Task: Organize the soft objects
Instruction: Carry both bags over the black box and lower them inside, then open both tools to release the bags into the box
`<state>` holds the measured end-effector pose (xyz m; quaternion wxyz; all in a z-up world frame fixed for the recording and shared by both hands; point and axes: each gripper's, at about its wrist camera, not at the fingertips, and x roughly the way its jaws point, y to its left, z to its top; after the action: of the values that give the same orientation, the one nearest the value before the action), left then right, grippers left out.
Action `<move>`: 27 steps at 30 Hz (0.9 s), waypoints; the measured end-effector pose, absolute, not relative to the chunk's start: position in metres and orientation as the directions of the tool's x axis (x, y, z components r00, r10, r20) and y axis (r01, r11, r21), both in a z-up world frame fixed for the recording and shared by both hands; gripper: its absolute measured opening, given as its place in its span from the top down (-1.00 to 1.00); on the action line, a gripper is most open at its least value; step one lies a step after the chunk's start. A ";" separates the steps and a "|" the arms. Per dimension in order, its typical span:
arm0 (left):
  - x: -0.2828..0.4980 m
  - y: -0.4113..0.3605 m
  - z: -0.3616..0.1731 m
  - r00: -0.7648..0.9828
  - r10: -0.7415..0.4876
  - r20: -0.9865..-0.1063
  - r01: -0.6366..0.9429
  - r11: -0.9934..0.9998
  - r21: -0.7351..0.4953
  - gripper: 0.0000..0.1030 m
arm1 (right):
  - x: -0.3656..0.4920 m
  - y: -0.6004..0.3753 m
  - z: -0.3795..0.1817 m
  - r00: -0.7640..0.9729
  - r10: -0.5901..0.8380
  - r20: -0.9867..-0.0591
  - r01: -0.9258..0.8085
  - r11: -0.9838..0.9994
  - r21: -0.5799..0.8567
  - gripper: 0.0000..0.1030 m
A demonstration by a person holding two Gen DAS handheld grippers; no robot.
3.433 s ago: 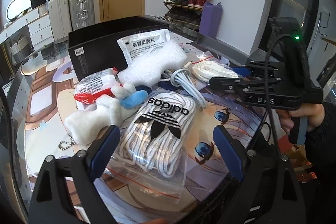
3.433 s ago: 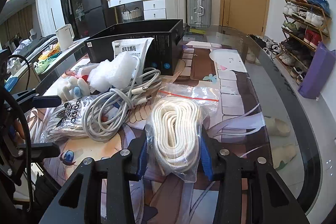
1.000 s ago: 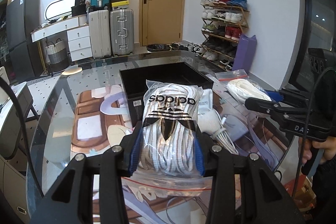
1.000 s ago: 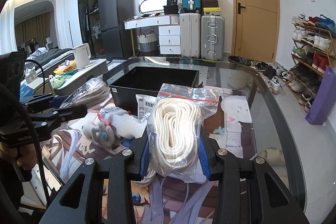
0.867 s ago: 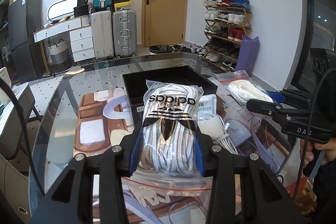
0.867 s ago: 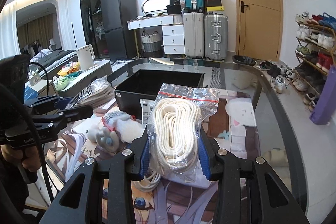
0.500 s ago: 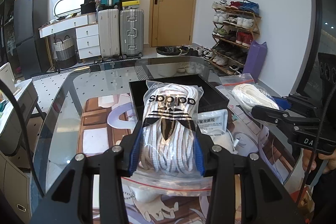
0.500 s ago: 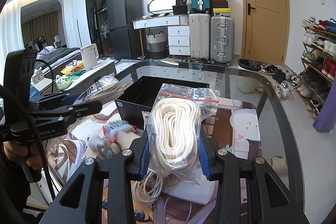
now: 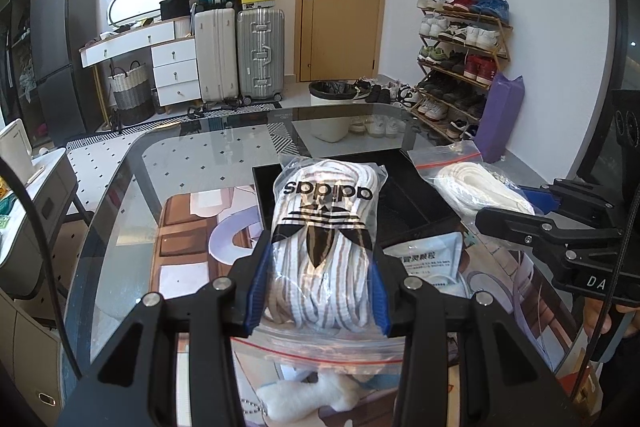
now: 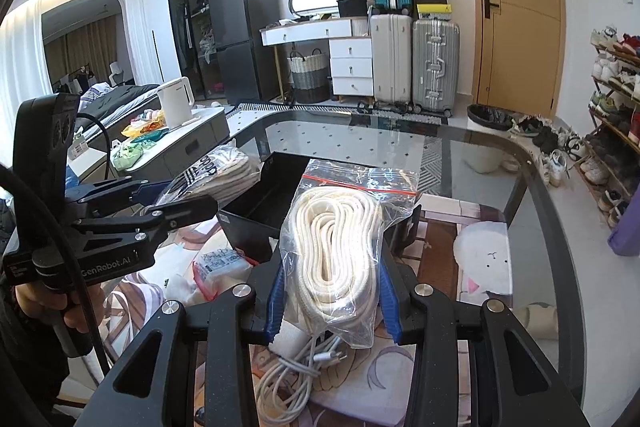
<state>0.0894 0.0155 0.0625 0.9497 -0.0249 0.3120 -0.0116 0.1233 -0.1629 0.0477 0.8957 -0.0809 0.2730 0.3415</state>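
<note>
A: What are you carrying on the left?

B: Your left tool (image 9: 316, 287) is clamped on the striped-lace bag (image 9: 326, 227), held above the counter (image 9: 120, 227), just short of the black box (image 9: 416, 203).

A: And the right?

B: Your right tool (image 10: 334, 301) is clamped on the white-rope bag (image 10: 340, 247), held up at the box's near wall (image 10: 256, 223).

A: Which step is this?

B: Carrying both to the box, I'd judge. Next, bring each over the opening, then let go.

A: Room?

B: The box looks open inside; clear its rim, and keep the two tools apart.

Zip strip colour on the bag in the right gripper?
Red, across the top of the clear bag of cream rope clamped in the right gripper; the right wrist view shows it best.
</note>
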 end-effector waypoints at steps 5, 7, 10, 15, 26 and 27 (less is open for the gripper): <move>0.103 0.016 0.061 0.792 -0.038 -0.609 0.005 0.998 -0.056 0.20 | 0.138 -0.155 0.047 0.598 0.562 -0.571 -0.657 0.752 0.052 0.24; 0.110 0.016 0.061 0.786 -0.040 -0.617 0.004 0.998 -0.059 0.20 | 0.143 -0.151 0.046 0.594 0.556 -0.581 -0.654 0.755 0.053 0.24; 0.119 0.015 0.058 0.775 -0.038 -0.630 0.001 0.998 -0.058 0.20 | 0.152 -0.144 0.046 0.588 0.548 -0.596 -0.655 0.754 0.048 0.24; 0.134 0.014 0.054 0.757 -0.037 -0.653 0.005 0.999 -0.051 0.20 | 0.167 -0.135 0.044 0.568 0.535 -0.625 -0.658 0.751 0.046 0.24; 0.155 0.014 0.046 0.732 -0.045 -0.680 0.008 0.998 -0.057 0.19 | 0.190 -0.120 0.036 0.547 0.503 -0.670 -0.656 0.754 0.031 0.24; 0.157 0.013 0.046 0.731 -0.042 -0.681 0.007 0.998 -0.054 0.19 | 0.193 -0.119 0.035 0.543 0.498 -0.676 -0.654 0.756 0.031 0.24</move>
<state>0.1571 0.0135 0.0457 0.9301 -0.0240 0.3662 -0.0133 0.1930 -0.1186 0.0348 0.8710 -0.1133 0.3451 0.3307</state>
